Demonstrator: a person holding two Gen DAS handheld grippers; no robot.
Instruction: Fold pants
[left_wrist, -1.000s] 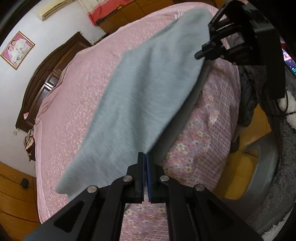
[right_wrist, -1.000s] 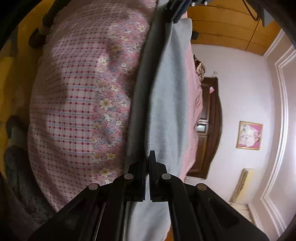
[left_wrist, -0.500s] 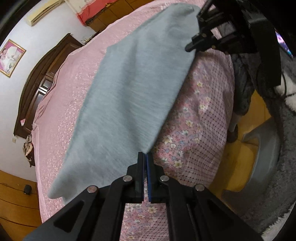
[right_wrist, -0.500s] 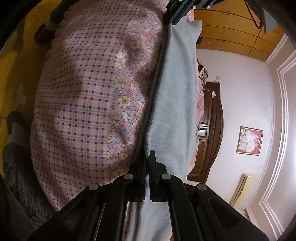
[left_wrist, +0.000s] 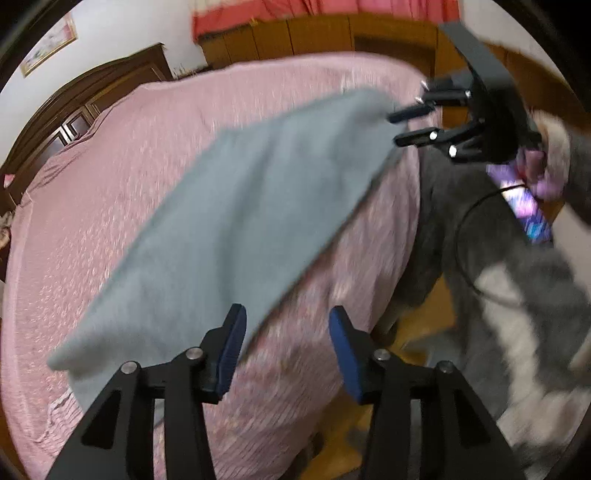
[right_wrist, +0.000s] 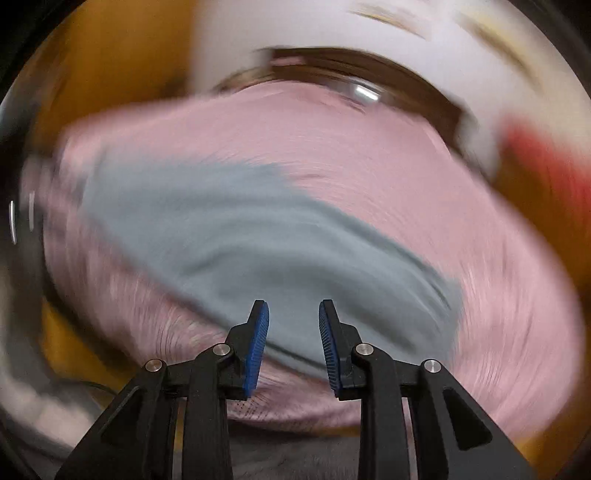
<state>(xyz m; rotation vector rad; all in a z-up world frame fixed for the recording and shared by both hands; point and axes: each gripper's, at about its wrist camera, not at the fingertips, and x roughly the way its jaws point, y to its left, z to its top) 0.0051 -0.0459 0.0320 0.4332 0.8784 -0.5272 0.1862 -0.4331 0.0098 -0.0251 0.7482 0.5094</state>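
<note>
The grey pants (left_wrist: 236, 229) lie folded flat on the pink bed (left_wrist: 110, 177), one long edge near the bed's rim. My left gripper (left_wrist: 286, 332) is just above the near corner, its jaws opening, nothing pressed between the blue pads. At the pants' far corner, the left wrist view shows my right gripper (left_wrist: 402, 127) with its jaws apart. In the blurred right wrist view the right gripper (right_wrist: 293, 325) hangs over the pants (right_wrist: 236, 251), jaws opening, no cloth between the pads.
A dark wooden headboard (left_wrist: 74, 107) stands at the bed's far left. A person's fluffy grey sleeve (left_wrist: 517, 280) and a phone screen (left_wrist: 524, 206) are at the right. Orange floor (left_wrist: 424, 332) shows beside the bed.
Both grippers have let go of the pants and opened. The pants have dropped flat onto the bed. Both cameras have swung, the right one sharply.
</note>
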